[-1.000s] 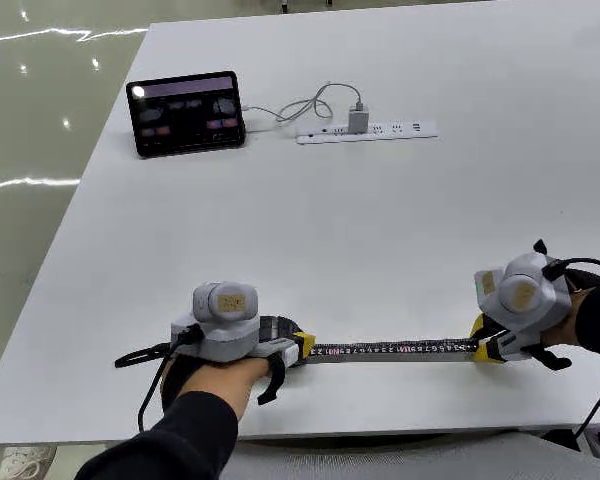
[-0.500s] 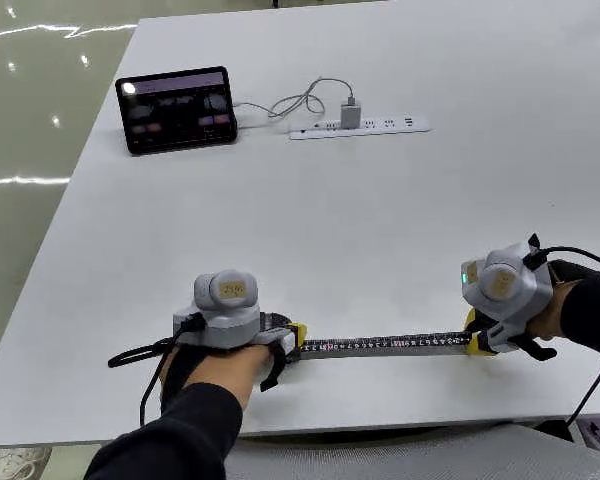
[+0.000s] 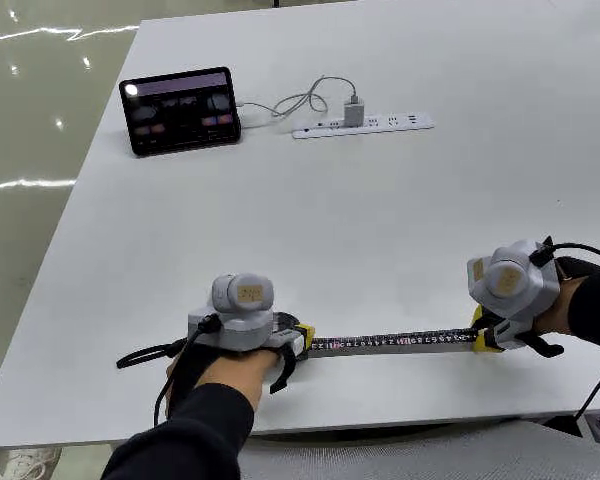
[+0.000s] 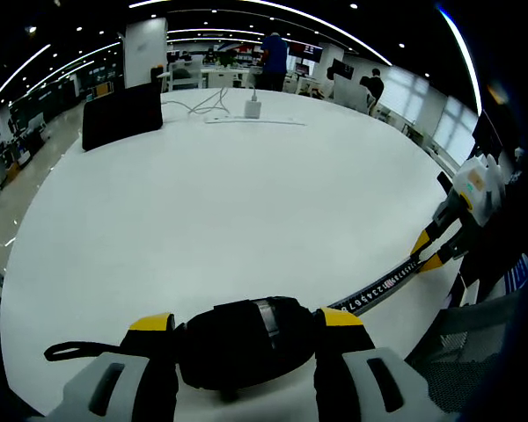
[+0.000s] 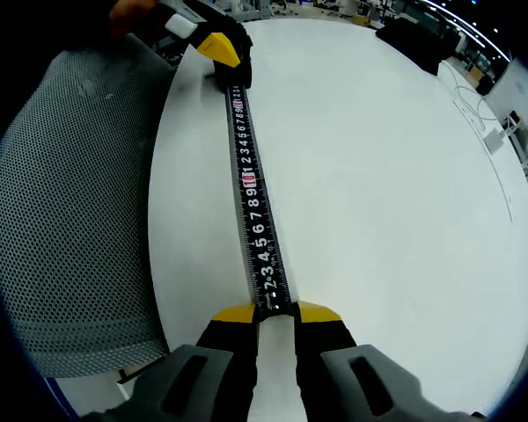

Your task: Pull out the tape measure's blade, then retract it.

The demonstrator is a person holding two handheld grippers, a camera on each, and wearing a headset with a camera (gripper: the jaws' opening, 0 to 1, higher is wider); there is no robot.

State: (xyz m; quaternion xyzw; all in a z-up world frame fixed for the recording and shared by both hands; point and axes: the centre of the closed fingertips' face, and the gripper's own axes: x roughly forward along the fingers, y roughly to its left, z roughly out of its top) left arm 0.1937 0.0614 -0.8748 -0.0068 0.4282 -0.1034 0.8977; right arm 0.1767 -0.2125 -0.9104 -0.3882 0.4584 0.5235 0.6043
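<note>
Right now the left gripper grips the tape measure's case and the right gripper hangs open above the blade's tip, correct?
No. The right gripper is not open above the blade: its jaws are shut on the blade's tip, as the right gripper view shows. The left gripper does grip the case.

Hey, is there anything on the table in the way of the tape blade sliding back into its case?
Nothing visible. The blade runs over bare table from the right gripper to the case in the left gripper; the tablet and power strip sit far behind.
</note>
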